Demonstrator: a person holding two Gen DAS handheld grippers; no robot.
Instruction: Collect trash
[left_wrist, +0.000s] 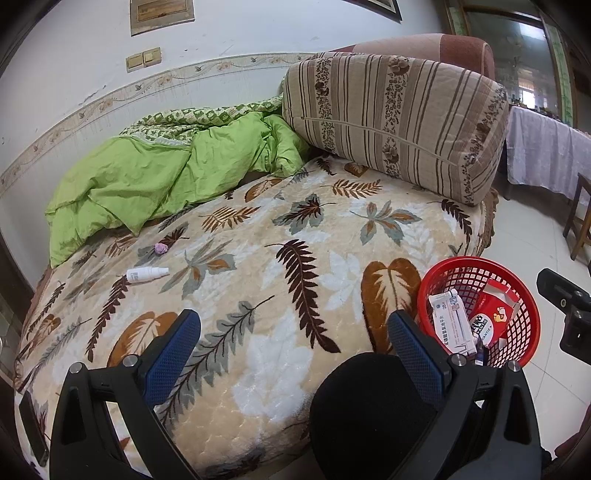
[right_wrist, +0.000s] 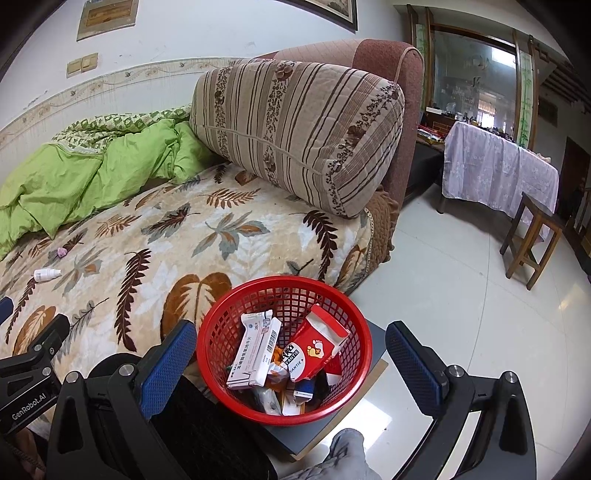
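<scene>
Your bed (left_wrist: 280, 258) lies ahead of both tongs; the red basket (right_wrist: 210, 354), already holding boxes, sits between your right tongs (right_wrist: 291, 350), open and empty. Left tongs (left_wrist: 293, 332) likewise open. Next judged: reach far-left for the bottle (left_wrist: 147, 274), then the pink scrap (left_wrist: 160, 248) beyond

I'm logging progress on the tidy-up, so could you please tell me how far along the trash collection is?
Partly done. The red basket already holds several boxes and wrappers, among them a white box and a red box. Nothing is in hand: the left gripper and right gripper are both open. Left on the bed: a white bottle and a small pink scrap.
</scene>
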